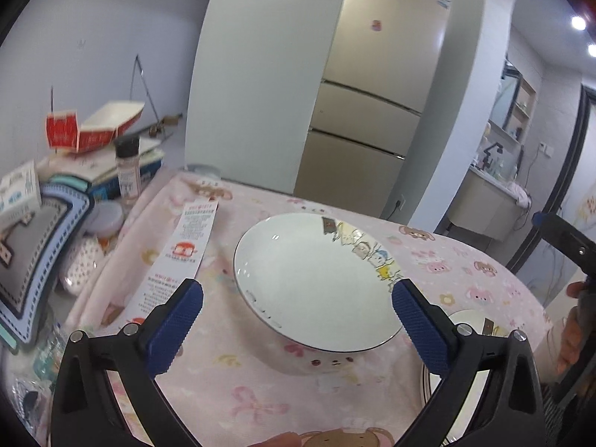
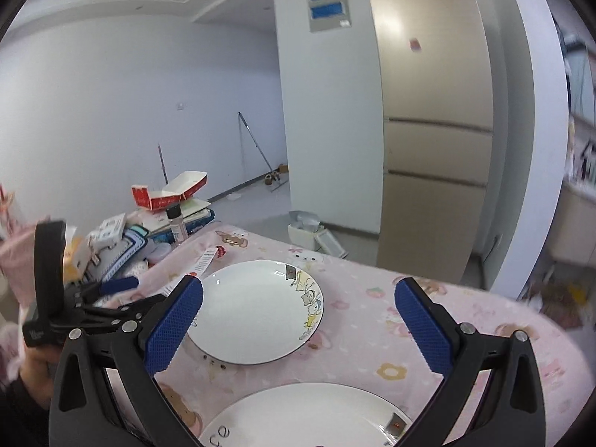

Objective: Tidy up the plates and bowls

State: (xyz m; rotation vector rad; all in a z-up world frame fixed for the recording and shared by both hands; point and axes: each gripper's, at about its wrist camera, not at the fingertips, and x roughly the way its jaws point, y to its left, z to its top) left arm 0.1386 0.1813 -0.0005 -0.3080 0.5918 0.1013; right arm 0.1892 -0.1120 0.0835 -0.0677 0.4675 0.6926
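From the left wrist view, the left claw [image 1: 297, 300] is spread wide with nothing between its blue textured pads [image 1: 175, 326], hovering just short of a white ceramic deep plate with a cartoon-animal band on its rim [image 1: 316, 283]. That plate sits flat on the counter under a pink cartoon-print cloth [image 1: 465, 260], and the claw lines up with its near rim, probably to take the edge and lift it. To the right, partly hidden behind the claw's arm, is the edge of a second white plate with a dark rim line [image 1: 469, 318]; stacking the two looks like the aim. A long printed paper strip [image 1: 186, 246] lies on the cloth beside the deep plate, apart from it. Clutter crowds the counter's left end: a red and white paper food tray [image 1: 108, 123], a clear spice jar with a black cap [image 1: 127, 171], and books.

From the right wrist view, the right claw [image 2: 298, 303] is also open and empty, held above the second plate [image 2: 309, 413], with the deep plate [image 2: 257, 311] beyond it. A gold three-door fridge [image 2: 432, 130] stands behind, by pale walls and a bare floor.
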